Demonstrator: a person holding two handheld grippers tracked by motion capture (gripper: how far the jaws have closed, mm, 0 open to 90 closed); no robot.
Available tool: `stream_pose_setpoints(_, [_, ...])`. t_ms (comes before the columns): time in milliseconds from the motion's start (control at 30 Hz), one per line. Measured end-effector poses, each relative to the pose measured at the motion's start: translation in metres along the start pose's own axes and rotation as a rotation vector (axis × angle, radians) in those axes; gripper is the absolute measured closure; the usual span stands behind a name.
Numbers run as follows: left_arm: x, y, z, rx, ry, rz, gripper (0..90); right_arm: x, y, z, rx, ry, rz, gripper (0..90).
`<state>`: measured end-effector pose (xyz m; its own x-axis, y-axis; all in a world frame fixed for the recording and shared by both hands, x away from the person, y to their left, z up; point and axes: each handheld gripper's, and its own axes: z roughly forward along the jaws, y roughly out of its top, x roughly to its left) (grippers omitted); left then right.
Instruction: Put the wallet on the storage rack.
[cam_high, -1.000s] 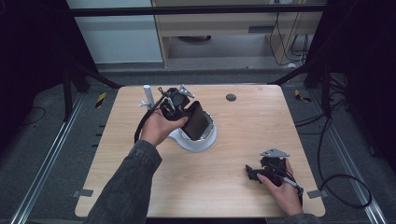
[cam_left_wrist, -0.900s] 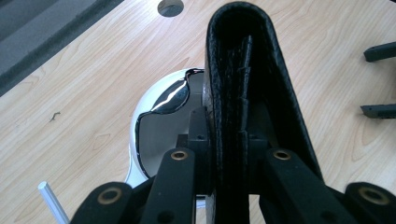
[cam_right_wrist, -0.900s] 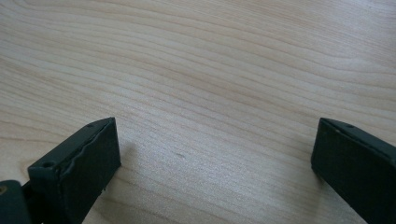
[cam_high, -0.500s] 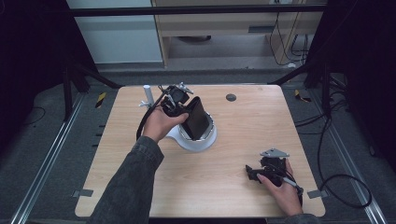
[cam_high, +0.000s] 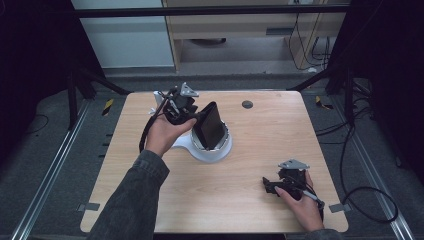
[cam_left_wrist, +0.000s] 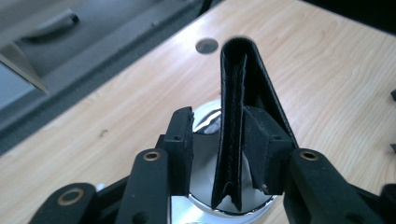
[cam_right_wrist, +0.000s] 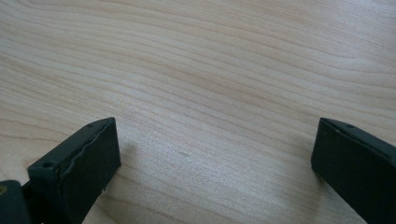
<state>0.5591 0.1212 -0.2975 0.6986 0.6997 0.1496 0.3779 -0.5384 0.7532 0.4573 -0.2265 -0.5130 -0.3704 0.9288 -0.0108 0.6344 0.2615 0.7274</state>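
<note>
A black folded leather wallet stands on edge in a shiny metal bowl on a white base at mid-table. My left gripper reaches it from the left. In the left gripper view the wallet rises between the jaws of the left gripper. Those jaws have just been opening: a gap shows beside the left pad, and the right pad lies close against the leather. My right gripper rests open on the table near the front right corner, with bare wood between the pads of the right gripper.
A small dark round disc sits in the tabletop behind the bowl. A white upright piece stands behind my left hand near the table's far left edge. Cables trail across the floor to the right of the table.
The left gripper's jaws have spread apart around the wallet, and the hand has drawn slightly up and away. The wallet stays upright in the bowl. The right hand has kept still.
</note>
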Motion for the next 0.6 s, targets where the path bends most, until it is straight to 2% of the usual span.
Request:
stream_pose_setpoints(33, [-0.001,0.000,-0.009,-0.020,0.018,0.014,61.4,0.000,0.000,0.000,0.000,0.000,0.000,1.5])
stream_pose_setpoints(167, [-0.001,-0.001,-0.018,-0.038,0.026,0.020,60.9,0.000,0.000,0.000,0.002,0.004,0.007,1.5])
stream_pose_setpoints(333, [-0.009,-0.005,-0.037,-0.068,0.032,0.052,58.1,0.000,0.000,0.000,0.000,0.000,0.001,1.4])
stream_pose_setpoints(600, [-0.025,-0.016,-0.052,-0.087,0.026,0.082,42.7,0.000,0.000,0.000,0.002,0.000,0.003,1.3])
